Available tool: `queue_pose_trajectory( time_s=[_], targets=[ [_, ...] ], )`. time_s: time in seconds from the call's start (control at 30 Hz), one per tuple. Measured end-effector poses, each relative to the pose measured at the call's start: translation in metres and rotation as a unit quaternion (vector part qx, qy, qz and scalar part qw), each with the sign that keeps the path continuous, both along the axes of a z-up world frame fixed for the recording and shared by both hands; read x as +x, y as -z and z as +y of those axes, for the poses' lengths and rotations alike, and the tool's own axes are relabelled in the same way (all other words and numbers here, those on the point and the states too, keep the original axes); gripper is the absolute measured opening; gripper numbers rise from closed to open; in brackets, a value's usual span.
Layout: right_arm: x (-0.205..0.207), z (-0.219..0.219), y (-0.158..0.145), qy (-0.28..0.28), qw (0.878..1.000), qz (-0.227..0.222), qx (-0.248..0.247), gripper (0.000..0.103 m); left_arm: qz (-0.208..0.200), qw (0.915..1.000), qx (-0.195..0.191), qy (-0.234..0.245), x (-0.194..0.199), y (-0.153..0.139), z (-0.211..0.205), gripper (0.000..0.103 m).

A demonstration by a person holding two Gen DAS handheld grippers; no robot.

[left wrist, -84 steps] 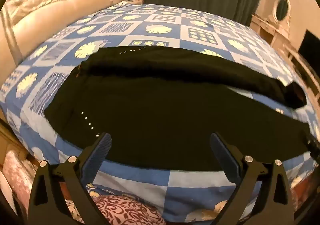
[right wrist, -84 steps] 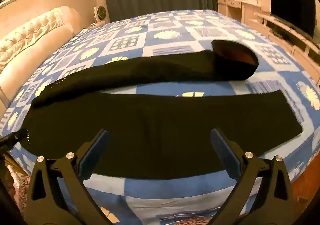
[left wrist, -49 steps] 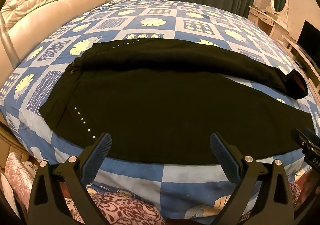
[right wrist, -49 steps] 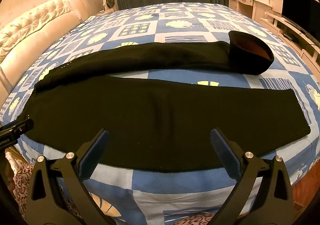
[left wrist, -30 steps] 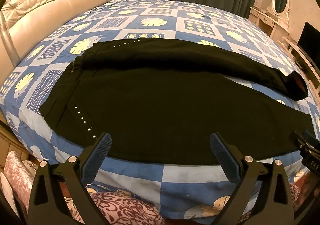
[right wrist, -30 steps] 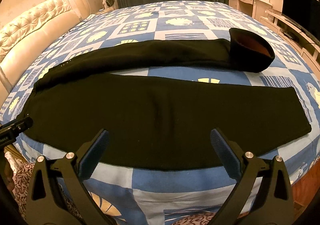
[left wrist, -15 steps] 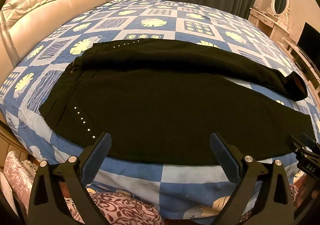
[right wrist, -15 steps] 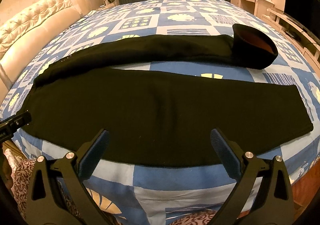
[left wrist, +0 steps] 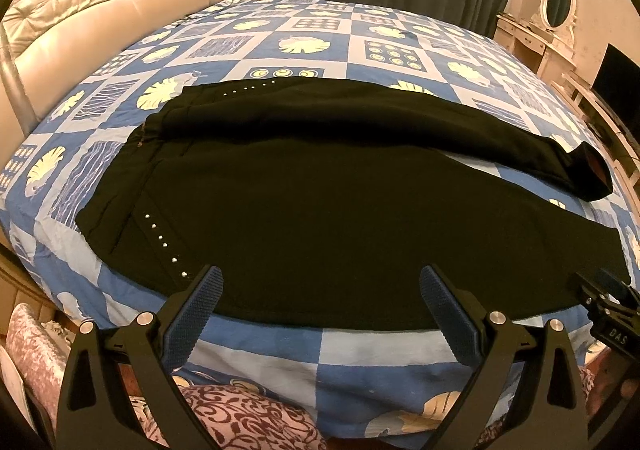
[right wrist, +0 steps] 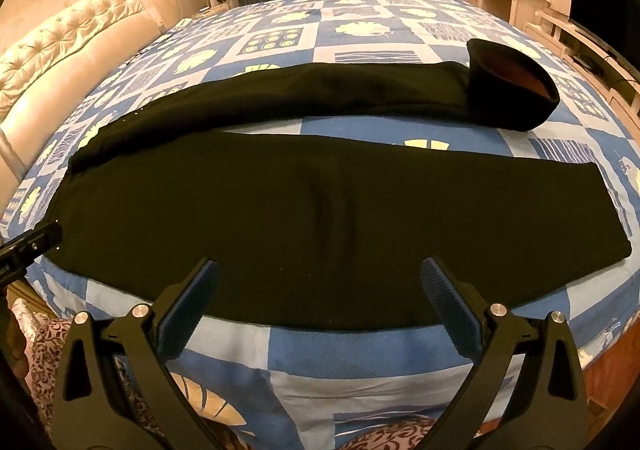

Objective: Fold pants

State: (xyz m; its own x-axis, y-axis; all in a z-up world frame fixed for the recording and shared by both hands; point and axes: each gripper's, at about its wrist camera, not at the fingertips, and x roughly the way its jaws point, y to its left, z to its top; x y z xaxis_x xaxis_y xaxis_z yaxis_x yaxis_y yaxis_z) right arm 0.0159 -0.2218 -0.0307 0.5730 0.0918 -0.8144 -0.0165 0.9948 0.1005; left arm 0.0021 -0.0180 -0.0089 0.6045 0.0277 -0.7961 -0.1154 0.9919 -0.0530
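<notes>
Left wrist view shows the black pants (left wrist: 320, 209) spread across the bed (left wrist: 360, 346), both the left claw (left wrist: 320, 314) and right claw (right wrist: 320, 306) gaping empty (best pinch the near leg's edge squarely)

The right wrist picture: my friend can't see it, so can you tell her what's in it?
Black pants lie spread out flat on a bed with a blue and white patterned cover, one leg near the camera and the other behind it with its cuff turned open. The right gripper hovers at the near edge, jaws wide apart and empty.
</notes>
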Motion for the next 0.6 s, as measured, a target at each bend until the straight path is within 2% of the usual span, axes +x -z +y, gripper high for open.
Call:
queue_pose_trajectory(
  time_s=[0.3, 0.4, 0.6],
  targets=[
    [0.010, -0.022, -0.006, 0.016, 0.999, 0.005, 0.045, 0.101, -0.002, 1.0000, 0.005, 0.003, 0.000, 0.000, -0.004, 0.098],
    [0.014, -0.039, -0.010, 0.030, 0.996, 0.013, 0.079, 0.101, 0.000, 1.0000, 0.003, 0.004, 0.001, 0.000, -0.003, 0.098],
    [0.030, -0.115, -0.021, 0.083, 0.979, 0.031, 0.184, 0.101, 0.003, 1.0000, -0.002, 0.006, 0.002, 0.001, 0.000, 0.098]
  ],
)
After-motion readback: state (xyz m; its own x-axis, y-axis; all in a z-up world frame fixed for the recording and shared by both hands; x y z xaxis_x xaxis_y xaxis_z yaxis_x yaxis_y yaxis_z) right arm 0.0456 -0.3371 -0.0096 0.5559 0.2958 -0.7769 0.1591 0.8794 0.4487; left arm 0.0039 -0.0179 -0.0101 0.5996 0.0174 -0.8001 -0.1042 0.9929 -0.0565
